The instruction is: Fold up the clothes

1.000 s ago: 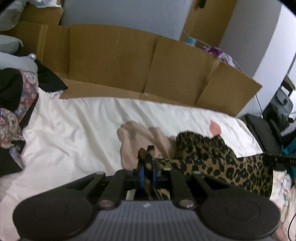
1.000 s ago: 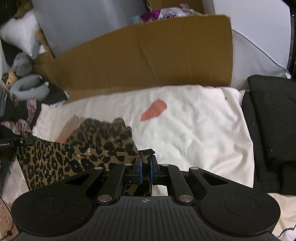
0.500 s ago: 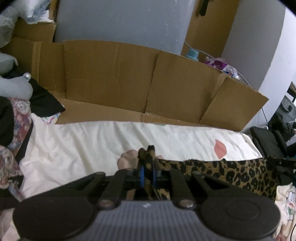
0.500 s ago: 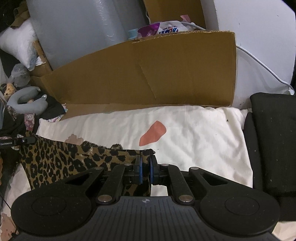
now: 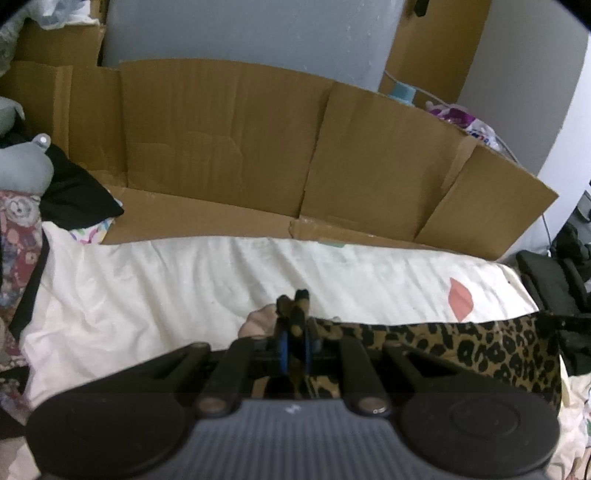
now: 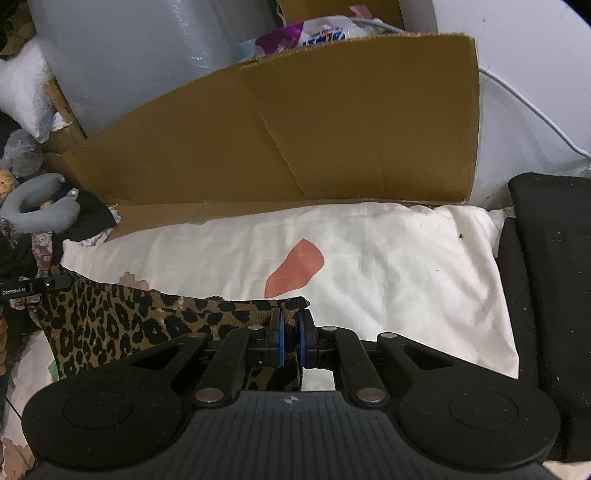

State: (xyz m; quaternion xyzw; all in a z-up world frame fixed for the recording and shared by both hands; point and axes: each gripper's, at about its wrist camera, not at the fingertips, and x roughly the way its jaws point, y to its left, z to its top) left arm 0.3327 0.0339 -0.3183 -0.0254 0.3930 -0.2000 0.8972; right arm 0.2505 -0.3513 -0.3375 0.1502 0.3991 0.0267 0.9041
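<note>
Your left gripper (image 5: pixel 294 334) and right gripper (image 6: pixel 290 338), each clamped on the leopard-print fabric garment (image 6: pixel 122 317), have raised its edge taut above the cream bedsheet (image 6: pixel 388 266); it now hangs spread, ready for folding

Your left gripper (image 5: pixel 294 332) hides the corner of the leopard-print garment (image 5: pixel 480 354) it pinches, and its housing covers the cloth's lower part. Past that garment, a pinkish bundle (image 5: pixel 258 321) shows only as a small lump; what it is cannot be told. Your right gripper (image 6: pixel 290 332) likewise covers the garment's (image 6: pixel 122 317) lower edge. Left of the garment, a floral fabric (image 5: pixel 16 251) is cut by the frame edge. The packet (image 6: pixel 314 35) behind the cardboard (image 6: pixel 332 122) bears unreadable print.
</note>
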